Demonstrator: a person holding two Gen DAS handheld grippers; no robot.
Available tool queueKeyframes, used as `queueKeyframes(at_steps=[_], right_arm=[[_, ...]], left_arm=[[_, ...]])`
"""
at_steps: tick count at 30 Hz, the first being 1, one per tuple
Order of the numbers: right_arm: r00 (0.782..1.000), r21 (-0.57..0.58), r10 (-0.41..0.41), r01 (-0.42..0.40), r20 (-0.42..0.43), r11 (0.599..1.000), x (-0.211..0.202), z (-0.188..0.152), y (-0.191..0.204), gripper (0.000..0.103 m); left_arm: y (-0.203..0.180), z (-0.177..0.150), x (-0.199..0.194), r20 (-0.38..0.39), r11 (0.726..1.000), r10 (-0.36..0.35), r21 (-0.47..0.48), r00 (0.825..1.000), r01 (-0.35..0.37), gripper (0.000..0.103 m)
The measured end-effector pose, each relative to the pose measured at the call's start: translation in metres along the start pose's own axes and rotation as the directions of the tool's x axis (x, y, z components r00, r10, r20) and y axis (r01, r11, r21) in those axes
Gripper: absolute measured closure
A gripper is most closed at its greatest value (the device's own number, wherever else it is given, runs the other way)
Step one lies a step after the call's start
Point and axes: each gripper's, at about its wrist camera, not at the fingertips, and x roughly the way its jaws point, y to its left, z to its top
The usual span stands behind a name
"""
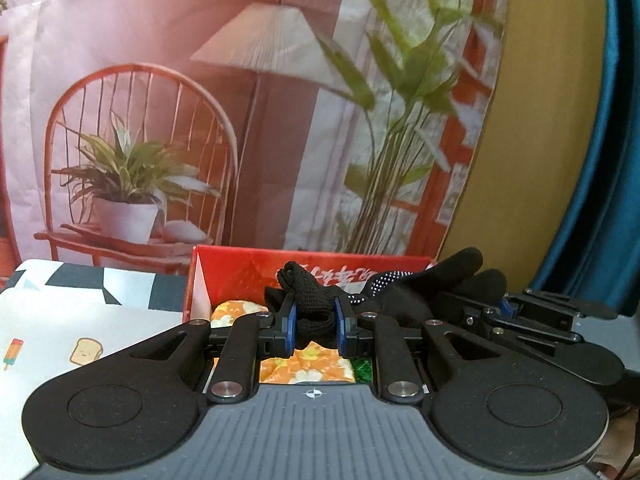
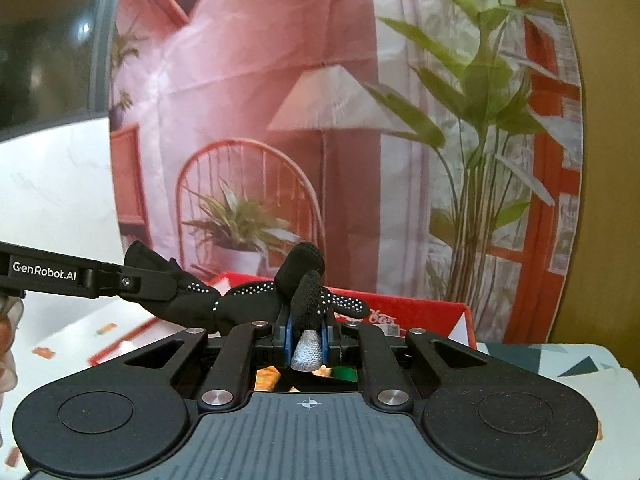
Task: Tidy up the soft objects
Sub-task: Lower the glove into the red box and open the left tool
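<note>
A black knit glove (image 1: 400, 292) with white grip dots hangs stretched between both grippers, over an open red box (image 1: 240, 272). My left gripper (image 1: 316, 316) is shut on the glove's bunched cuff end. My right gripper (image 2: 307, 336) is shut on one glove finger with a grey tip (image 2: 307, 354), and the rest of the glove (image 2: 248, 296) runs left to the left gripper (image 2: 160, 290). An orange floral cloth (image 1: 304, 368) lies in the box under the glove, beside something green (image 1: 362, 372). The red box's far wall (image 2: 420, 312) shows behind the right gripper.
A printed backdrop (image 1: 240, 120) with a chair, lamp and plants stands close behind the box. A tablecloth with toast and popsicle prints (image 1: 80, 340) lies left of the box. A blue curtain (image 1: 600, 160) hangs at the right. Part of a person's hand (image 2: 6, 340) shows at the left edge.
</note>
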Motion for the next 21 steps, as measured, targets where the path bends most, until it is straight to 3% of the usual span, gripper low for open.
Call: queueKeyframes(at_steps=[9, 21], right_arm=[[0.994, -0.030, -0.042, 0.039, -0.104, 0.999, 0.038, -0.017, -0.004, 0.091], [0.975, 0.004, -0.043, 0.045, -0.219, 0.999, 0.055, -0.041, -0.006, 0.090]], left_arm=[[0.010, -0.010, 0.043, -0.118, 1.000, 0.031, -0.001, 0.992, -0.031, 0.083], [0.013, -0.019, 0.060, -0.200, 0.998, 0.059, 0.014, 0.978, -0.057, 0.080]])
